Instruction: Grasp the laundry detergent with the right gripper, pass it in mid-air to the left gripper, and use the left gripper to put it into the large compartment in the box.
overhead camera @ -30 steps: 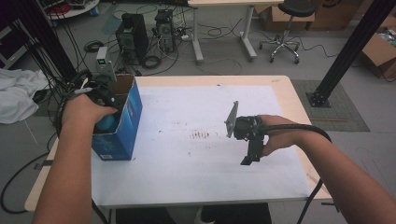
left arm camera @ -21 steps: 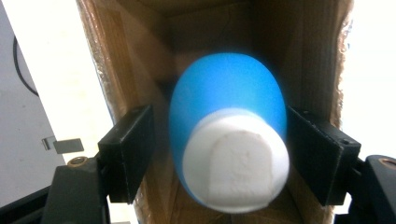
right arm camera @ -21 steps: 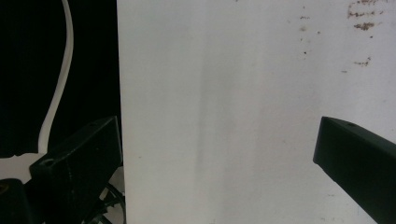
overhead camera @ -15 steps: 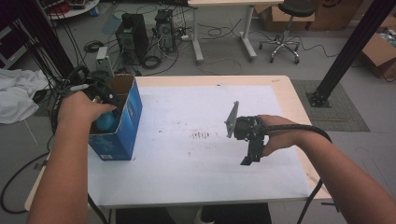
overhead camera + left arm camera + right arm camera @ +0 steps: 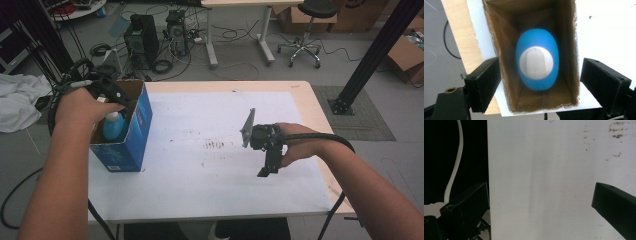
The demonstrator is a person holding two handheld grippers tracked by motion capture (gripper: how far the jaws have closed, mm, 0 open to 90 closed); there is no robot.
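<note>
Left gripper (image 5: 540, 82) of mine hanging over the blue box (image 5: 131, 140), jaws just been spreading with nothing between them, blue bottle (image 5: 537, 62) standing upright inside the box, right gripper (image 5: 540, 202) gaping above the white table (image 5: 200, 185).

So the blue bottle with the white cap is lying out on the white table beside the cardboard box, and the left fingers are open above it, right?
Not quite. The blue bottle stands inside the cardboard box, not beside it; the left gripper view looks straight down onto its white cap. The left gripper is indeed open above it, fingers apart.
</note>
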